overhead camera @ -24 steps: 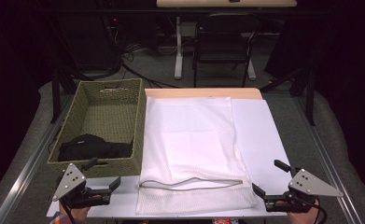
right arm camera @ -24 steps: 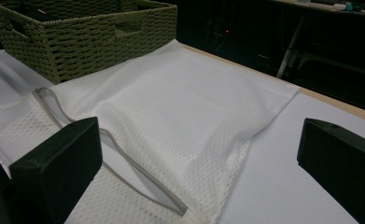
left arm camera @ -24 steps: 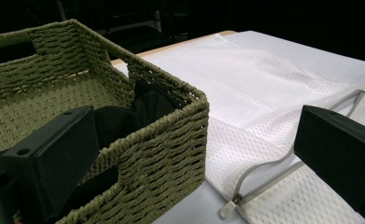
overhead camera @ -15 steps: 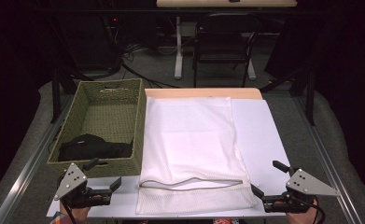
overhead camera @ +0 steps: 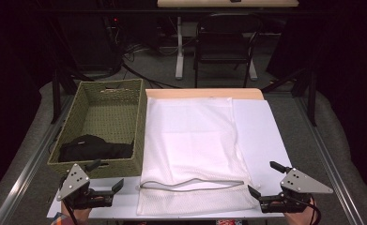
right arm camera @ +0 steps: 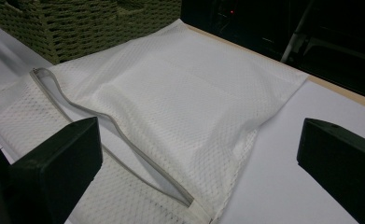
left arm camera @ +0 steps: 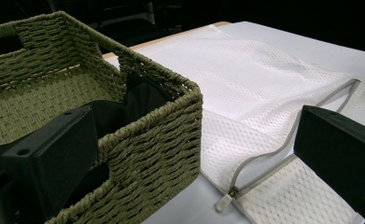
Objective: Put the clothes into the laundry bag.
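A white mesh laundry bag [overhead camera: 190, 136] lies flat on the white table [overhead camera: 261, 136], its grey zipper [overhead camera: 190, 183] gaping open near the front edge. Left of it stands a green woven basket [overhead camera: 108, 117] with a black garment [overhead camera: 94, 149] in its near end. My left gripper [overhead camera: 107, 174] hovers open in front of the basket's near right corner [left arm camera: 161, 140]; the zip pull [left arm camera: 224, 203] lies between its jaws, untouched. My right gripper [overhead camera: 263, 178] is open at the bag's near right corner, with the mesh bag [right arm camera: 171, 93] and zipper [right arm camera: 101, 135] ahead of it.
A wooden board edge [overhead camera: 204, 93] borders the table's far side. Metal rails [overhead camera: 26, 173] run along both sides. A chair [overhead camera: 225, 42] and desk legs stand on the floor behind. Bare table surface [right arm camera: 283, 186] lies right of the bag.
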`<state>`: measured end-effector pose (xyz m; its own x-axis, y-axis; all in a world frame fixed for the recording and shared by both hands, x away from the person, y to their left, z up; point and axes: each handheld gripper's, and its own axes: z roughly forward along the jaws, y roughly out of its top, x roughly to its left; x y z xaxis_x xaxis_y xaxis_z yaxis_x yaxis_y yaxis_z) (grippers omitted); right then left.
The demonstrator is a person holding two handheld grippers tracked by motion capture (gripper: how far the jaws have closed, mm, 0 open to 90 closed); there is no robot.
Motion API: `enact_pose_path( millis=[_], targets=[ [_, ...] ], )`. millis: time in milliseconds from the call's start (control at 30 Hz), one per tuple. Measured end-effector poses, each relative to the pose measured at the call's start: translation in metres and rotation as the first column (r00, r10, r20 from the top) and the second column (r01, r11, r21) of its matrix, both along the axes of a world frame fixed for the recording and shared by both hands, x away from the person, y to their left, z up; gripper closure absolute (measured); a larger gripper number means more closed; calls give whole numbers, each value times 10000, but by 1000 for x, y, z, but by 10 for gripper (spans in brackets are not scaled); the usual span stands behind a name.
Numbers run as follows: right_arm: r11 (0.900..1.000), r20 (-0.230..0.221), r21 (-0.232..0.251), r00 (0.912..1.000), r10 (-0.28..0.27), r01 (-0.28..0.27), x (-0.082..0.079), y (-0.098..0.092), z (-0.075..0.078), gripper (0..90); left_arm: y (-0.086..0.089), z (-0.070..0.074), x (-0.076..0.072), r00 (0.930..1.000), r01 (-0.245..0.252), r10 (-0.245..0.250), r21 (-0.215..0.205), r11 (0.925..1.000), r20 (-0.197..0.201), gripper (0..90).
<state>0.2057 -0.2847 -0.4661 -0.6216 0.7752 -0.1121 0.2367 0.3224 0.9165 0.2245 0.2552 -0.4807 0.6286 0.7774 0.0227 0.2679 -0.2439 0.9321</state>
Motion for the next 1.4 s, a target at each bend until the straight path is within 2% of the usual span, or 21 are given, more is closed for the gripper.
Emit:
enact_pose_path(
  millis=[200, 300, 567, 733, 1067, 1400],
  targets=[
    [9992, -136, -345, 9997, 198, -203, 3, 9, 0, 0, -1, -1, 1, 10000, -32, 32, 15, 10000, -68, 0],
    [9978, -364, -559, 9987, 347, -367, 6, 15, -1, 0, -1, -2, 3, 9995, -51, 53, 90, 9999, -298, 0],
    [9926, -798, -949, 9945, 682, -757, 14, 32, -4, 0, -1, -2, 3, 9995, 0, 1, 53, 10000, -312, 0],
    [9878, -1117, -1212, 9901, 846, -981, 19, 41, -9, 0, -3, -3, 4, 9991, 29, -20, 206, 9998, -416, 0],
    [9824, -1418, -1409, 9846, 1023, -1224, 34, 53, -12, 0, -4, -4, 4, 9987, 129, -114, 299, 9995, -491, 0],
    [9769, -2030, -1509, 9719, 1193, -1514, 52, 64, -17, 0, -5, -4, 5, 9983, 179, -153, 464, 9988, -563, 0]
  ],
)
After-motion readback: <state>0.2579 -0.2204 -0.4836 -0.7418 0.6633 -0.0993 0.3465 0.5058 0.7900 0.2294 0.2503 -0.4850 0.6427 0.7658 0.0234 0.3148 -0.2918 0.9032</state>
